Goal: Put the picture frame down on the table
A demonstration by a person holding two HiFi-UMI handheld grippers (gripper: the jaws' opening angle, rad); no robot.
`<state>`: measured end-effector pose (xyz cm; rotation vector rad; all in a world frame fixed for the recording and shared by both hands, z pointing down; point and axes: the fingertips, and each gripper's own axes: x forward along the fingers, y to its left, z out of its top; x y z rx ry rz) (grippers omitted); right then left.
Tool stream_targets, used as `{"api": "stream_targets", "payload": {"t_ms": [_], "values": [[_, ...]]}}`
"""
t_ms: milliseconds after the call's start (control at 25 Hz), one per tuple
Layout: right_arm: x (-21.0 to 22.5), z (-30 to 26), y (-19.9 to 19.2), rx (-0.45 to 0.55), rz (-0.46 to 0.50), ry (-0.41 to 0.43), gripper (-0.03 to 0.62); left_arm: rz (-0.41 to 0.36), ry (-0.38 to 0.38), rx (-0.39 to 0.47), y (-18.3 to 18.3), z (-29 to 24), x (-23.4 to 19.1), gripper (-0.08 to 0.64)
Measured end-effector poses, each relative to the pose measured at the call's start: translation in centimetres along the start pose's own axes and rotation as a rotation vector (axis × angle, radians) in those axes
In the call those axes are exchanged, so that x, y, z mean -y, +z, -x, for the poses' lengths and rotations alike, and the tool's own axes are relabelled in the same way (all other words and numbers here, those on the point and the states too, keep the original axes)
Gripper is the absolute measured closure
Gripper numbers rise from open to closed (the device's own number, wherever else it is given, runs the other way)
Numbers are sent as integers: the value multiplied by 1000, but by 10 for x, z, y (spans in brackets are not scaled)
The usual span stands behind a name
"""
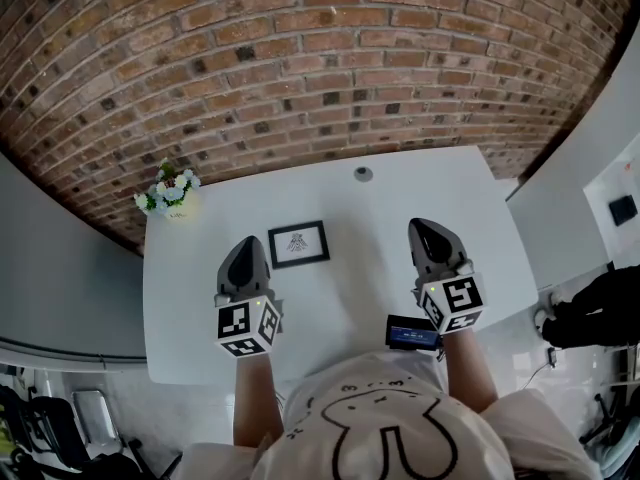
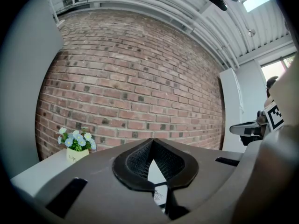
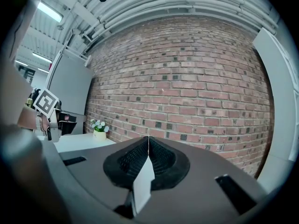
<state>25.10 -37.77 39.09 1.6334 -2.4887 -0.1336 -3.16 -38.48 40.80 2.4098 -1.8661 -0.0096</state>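
The picture frame [image 1: 298, 243], black-edged with a white mat and a small dark drawing, lies flat on the white table [image 1: 380, 268]. My left gripper [image 1: 247, 241] hovers just left of and nearer than the frame, shut and empty. In the left gripper view its jaws [image 2: 152, 140] meet at the tips, and a sliver of the frame [image 2: 159, 195] shows in the gap below them. My right gripper [image 1: 421, 225] is apart from the frame at the table's right, also shut with nothing held; its closed tips [image 3: 148, 137] face the brick wall.
A small pot of blue and white flowers [image 1: 170, 192] stands at the table's far left corner. A round grommet [image 1: 362, 173] sits near the far edge. A black device with a screen [image 1: 412, 333] lies at the near edge. The brick wall [image 1: 320, 58] runs behind.
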Motion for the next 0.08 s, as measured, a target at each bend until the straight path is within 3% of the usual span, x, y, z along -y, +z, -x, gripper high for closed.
{"api": "stream_targets", "payload": {"t_ms": [80], "values": [[-1, 1, 0, 1, -1, -1, 574, 1, 0, 2, 0, 1, 0, 548]]}}
